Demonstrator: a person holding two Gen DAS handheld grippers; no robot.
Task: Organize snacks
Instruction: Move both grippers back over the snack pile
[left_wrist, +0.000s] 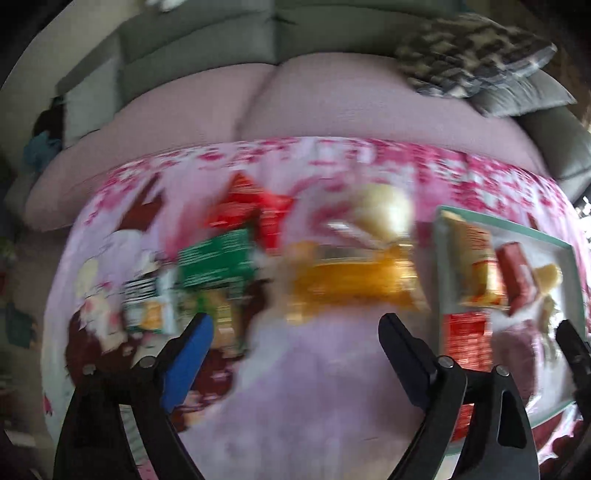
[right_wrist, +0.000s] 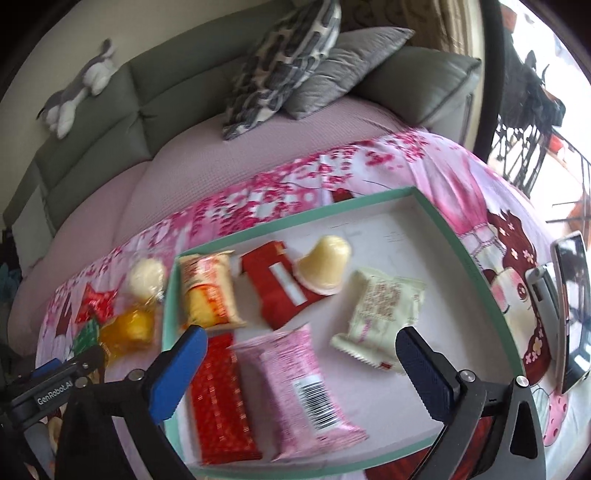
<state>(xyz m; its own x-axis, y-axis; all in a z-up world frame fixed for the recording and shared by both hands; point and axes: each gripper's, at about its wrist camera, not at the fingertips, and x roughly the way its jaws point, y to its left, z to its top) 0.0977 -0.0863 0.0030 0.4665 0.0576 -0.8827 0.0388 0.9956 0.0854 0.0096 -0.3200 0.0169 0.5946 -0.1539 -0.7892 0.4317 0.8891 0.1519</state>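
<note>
The shallow teal-rimmed cardboard tray (right_wrist: 476, 258) lies on the pink cartoon-print sheet (right_wrist: 461, 177) over the bed. In the tray: a pink barcoded packet (right_wrist: 295, 384) and a red patterned packet (right_wrist: 221, 402) at the near side, a cream packet (right_wrist: 380, 314), a red wrapper (right_wrist: 280, 284), a pale jelly cup (right_wrist: 327, 267) and a yellow cake packet (right_wrist: 208, 288). Left of the tray, loose: an orange packet (left_wrist: 354, 280), a green packet (left_wrist: 214, 258). Right claw (right_wrist: 301, 350) released above the tray, gripping nothing. Left claw (left_wrist: 295, 328) released, empty, left of the tray; that view is blurred.
</note>
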